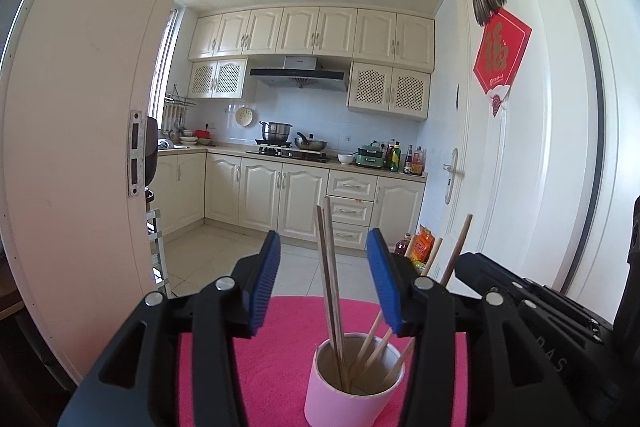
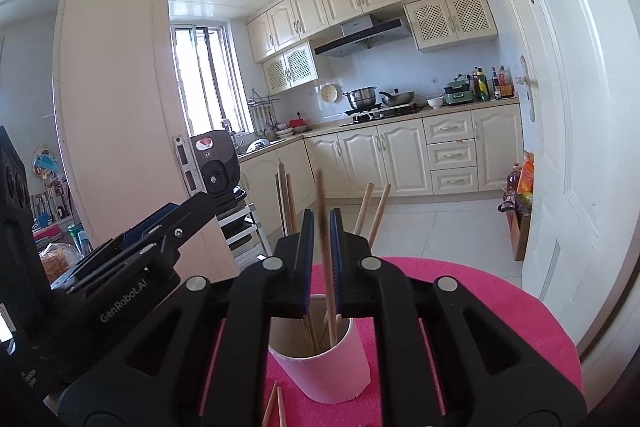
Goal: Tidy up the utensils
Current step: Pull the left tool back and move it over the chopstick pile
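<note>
A pink paper cup (image 1: 344,407) stands on a pink round mat (image 1: 272,339) and holds several wooden chopsticks (image 1: 330,287) leaning upright. My left gripper (image 1: 324,267) is open just before the cup, its blue pads well apart on either side of two dark chopsticks and touching neither. In the right wrist view the cup (image 2: 332,367) sits right under my right gripper (image 2: 321,223). Its jaws stand a narrow gap apart, with one blurred chopstick (image 2: 325,259) between them reaching down into the cup; the pads do not seem to press it. Two loose chopsticks (image 2: 274,407) lie on the mat.
The mat's (image 2: 480,307) far edge drops off to a tiled kitchen floor. A white door (image 1: 520,147) stands open at the right and a door frame (image 1: 80,147) at the left. The two grippers' black bodies sit close side by side over the mat.
</note>
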Action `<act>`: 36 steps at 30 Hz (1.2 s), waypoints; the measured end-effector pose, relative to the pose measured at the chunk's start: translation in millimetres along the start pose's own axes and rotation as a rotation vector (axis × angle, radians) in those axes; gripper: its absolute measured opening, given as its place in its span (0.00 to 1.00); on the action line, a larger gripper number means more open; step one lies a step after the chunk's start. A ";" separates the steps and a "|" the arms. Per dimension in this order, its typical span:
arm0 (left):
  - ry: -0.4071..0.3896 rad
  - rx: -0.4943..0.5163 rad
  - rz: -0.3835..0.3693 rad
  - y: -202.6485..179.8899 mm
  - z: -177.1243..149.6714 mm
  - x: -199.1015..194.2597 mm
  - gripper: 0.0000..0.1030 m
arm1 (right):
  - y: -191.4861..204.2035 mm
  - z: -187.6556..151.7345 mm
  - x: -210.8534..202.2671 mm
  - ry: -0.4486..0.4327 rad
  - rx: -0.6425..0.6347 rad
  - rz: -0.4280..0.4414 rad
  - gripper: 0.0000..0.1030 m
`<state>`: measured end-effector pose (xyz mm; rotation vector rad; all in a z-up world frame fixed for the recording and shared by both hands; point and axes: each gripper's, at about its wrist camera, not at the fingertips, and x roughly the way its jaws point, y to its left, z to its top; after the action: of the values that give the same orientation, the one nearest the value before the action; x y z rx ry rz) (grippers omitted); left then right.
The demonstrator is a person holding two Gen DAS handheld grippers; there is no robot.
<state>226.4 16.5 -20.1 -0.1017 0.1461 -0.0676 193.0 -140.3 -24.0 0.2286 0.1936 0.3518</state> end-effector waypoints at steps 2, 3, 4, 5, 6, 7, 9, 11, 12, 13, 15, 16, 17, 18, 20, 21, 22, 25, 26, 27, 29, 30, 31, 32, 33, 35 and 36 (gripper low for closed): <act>0.002 0.000 0.005 2.1 1.5 -7.8 0.46 | 1.8 1.2 -9.9 -0.016 0.000 -0.004 0.44; 0.002 0.001 0.010 2.9 2.2 -12.1 0.47 | 2.9 2.2 -14.8 -0.023 -0.003 -0.007 0.46; 0.002 0.003 0.015 3.1 3.5 -16.8 0.49 | 4.2 3.4 -19.2 -0.023 -0.008 -0.010 0.46; 0.003 0.006 0.021 3.6 4.3 -21.6 0.50 | 4.8 4.7 -22.9 -0.023 -0.010 -0.013 0.46; 0.003 0.010 0.027 4.2 4.9 -26.8 0.50 | 4.5 6.0 -26.7 -0.024 -0.009 -0.018 0.46; 0.004 0.014 0.033 4.7 5.4 -31.5 0.51 | 4.5 6.7 -30.9 -0.025 -0.008 -0.022 0.46; 0.010 0.020 0.045 5.8 6.9 -40.8 0.52 | 4.2 7.2 -40.4 -0.026 -0.004 -0.030 0.46; 0.029 0.026 0.047 6.9 7.6 -48.6 0.54 | 4.2 7.9 -49.1 -0.023 -0.002 -0.039 0.46; 0.038 0.027 0.049 7.8 7.4 -52.5 0.54 | 4.5 7.6 -53.5 -0.019 -0.002 -0.042 0.46; 0.046 0.028 0.053 8.4 7.2 -55.8 0.54 | 5.4 6.3 -57.9 -0.014 -0.003 -0.042 0.46; 0.083 0.031 0.056 10.6 5.4 -61.2 0.56 | 6.2 4.3 -64.9 0.005 -0.009 -0.048 0.46; 0.115 0.034 0.053 11.5 4.0 -62.1 0.57 | 6.7 2.1 -68.7 0.016 -0.011 -0.050 0.46; 0.150 0.035 0.053 13.3 1.7 -62.7 0.57 | 7.0 0.0 -71.0 0.036 -0.016 -0.055 0.48; 0.186 0.034 0.055 15.9 -1.3 -63.0 0.57 | 7.0 -2.6 -72.1 0.060 -0.021 -0.062 0.48; 0.282 0.023 0.049 22.5 -9.0 -59.7 0.57 | 5.6 -8.1 -71.0 0.121 -0.025 -0.068 0.50; 0.339 0.011 0.040 26.7 -14.1 -56.9 0.57 | 4.4 -11.3 -69.0 0.155 -0.025 -0.072 0.50; 0.391 -0.002 0.031 31.1 -20.3 -54.5 0.57 | 2.9 -16.2 -67.2 0.193 -0.025 -0.078 0.50; 0.535 -0.051 0.037 45.5 -41.7 -47.2 0.57 | -3.2 -32.0 -58.2 0.316 -0.022 -0.088 0.53; 0.583 -0.059 0.040 49.5 -50.8 -44.1 0.57 | -4.8 -37.9 -54.6 0.362 -0.023 -0.093 0.56; 0.637 -0.065 0.044 53.2 -60.2 -40.5 0.57 | -5.5 -44.9 -51.3 0.407 -0.024 -0.098 0.56; 0.754 -0.082 0.055 59.7 -81.4 -32.9 0.57 | -7.6 -59.2 -44.8 0.492 -0.029 -0.109 0.58; 0.817 -0.091 0.056 62.2 -92.1 -28.6 0.56 | -7.3 -65.9 -43.0 0.524 -0.034 -0.114 0.59; 0.860 -0.098 0.055 64.3 -101.6 -26.6 0.56 | -7.8 -71.0 -41.3 0.547 -0.037 -0.119 0.59; 0.897 -0.097 0.057 64.8 -110.4 -24.3 0.56 | -7.9 -76.0 -39.9 0.571 -0.039 -0.122 0.60; 0.925 -0.087 0.060 64.0 -117.5 -22.6 0.56 | -8.3 -80.3 -38.4 0.592 -0.037 -0.122 0.60; 0.965 -0.063 0.073 61.8 -129.6 -20.2 0.57 | -8.8 -85.4 -37.2 0.620 -0.032 -0.123 0.61; 0.987 -0.052 0.081 61.0 -135.4 -18.7 0.57 | -8.8 -88.4 -37.0 0.632 -0.033 -0.122 0.61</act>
<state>191.5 65.5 -157.2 -0.1070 1.1375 -0.0282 141.7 -145.2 -105.3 0.0656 0.8209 0.2972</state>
